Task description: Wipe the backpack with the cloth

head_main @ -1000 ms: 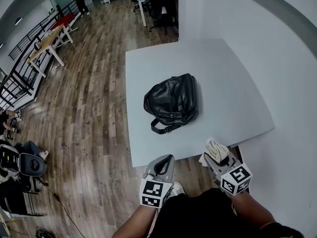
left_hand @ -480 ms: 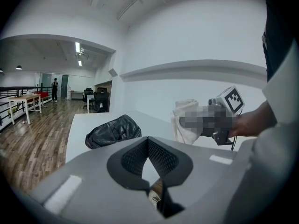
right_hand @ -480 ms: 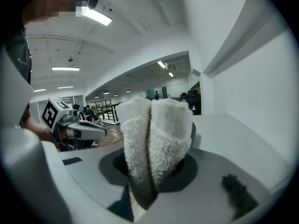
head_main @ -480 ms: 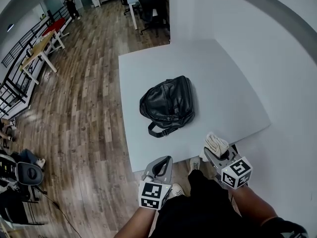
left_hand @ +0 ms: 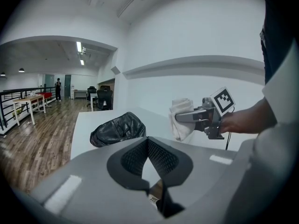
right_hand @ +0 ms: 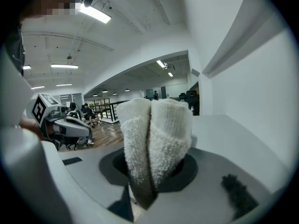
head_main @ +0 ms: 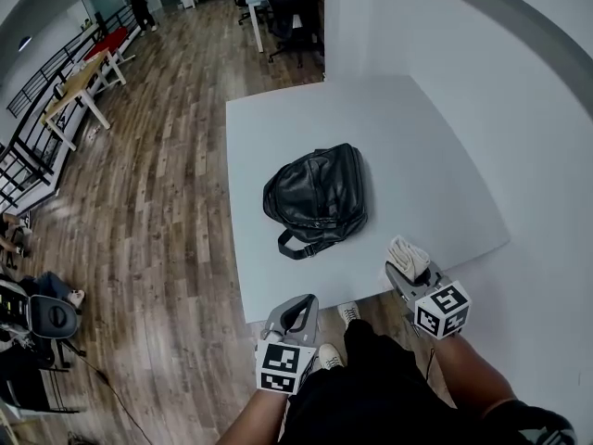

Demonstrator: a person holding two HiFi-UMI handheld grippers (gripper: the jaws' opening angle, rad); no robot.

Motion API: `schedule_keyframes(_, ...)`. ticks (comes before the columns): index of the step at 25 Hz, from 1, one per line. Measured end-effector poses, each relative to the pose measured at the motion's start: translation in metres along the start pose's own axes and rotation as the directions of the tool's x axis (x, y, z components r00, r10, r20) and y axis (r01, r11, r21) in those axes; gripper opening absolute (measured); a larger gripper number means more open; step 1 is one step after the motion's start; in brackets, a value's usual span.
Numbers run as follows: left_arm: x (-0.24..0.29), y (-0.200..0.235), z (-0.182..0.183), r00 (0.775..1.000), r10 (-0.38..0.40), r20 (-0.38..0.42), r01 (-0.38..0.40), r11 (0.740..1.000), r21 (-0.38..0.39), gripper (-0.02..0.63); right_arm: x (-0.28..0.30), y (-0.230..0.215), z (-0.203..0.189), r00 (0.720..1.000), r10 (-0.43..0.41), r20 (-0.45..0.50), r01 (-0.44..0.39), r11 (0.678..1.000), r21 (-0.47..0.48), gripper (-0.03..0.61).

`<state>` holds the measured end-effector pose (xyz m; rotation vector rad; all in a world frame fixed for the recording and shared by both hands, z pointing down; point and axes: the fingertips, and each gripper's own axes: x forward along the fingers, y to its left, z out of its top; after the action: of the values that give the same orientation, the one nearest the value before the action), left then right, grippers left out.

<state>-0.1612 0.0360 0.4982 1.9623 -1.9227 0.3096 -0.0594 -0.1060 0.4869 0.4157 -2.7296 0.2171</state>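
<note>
A black leather backpack (head_main: 315,197) lies on its side near the middle of the white table (head_main: 389,128), with a strap loop toward the near edge. It also shows in the left gripper view (left_hand: 119,129). My right gripper (head_main: 409,267) hovers at the table's near right edge, shut on a folded white cloth (head_main: 408,254) that sticks out past its jaws (right_hand: 154,129). My left gripper (head_main: 310,298) is below the near edge, off the table, with its jaws together and nothing in them. Both grippers are well short of the backpack.
A white wall (head_main: 519,109) runs along the table's right and far sides. Wood floor (head_main: 157,202) spreads to the left. Office chairs (head_main: 292,3) and desks (head_main: 79,86) stand far off, and a person (head_main: 139,3) is in the distance.
The head view shifts a little. Both grippers keep about the same places by the near edge, the cloth stays in the right one, and the backpack has not moved.
</note>
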Motion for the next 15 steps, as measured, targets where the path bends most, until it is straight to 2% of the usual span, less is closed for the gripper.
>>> schedule_keyframes(6,0.022,-0.001,-0.012,0.998,-0.014,-0.067,0.014,1.000,-0.004,0.006,0.019,-0.022,-0.010,1.000,0.004,-0.023,-0.004,1.000,0.009,0.098)
schedule_keyframes(12,0.053,-0.004,-0.006,0.995,-0.031,-0.098,0.033,0.999,0.020,0.006,0.038,-0.046,-0.021,0.999,0.014,-0.047,-0.012,0.999,0.040,0.098)
schedule_keyframes(15,0.071,-0.003,-0.006,0.989,-0.044,-0.140,0.051,0.998,0.045,0.006,0.050,-0.060,-0.024,0.998,0.022,-0.059,-0.020,0.999,0.049,0.098)
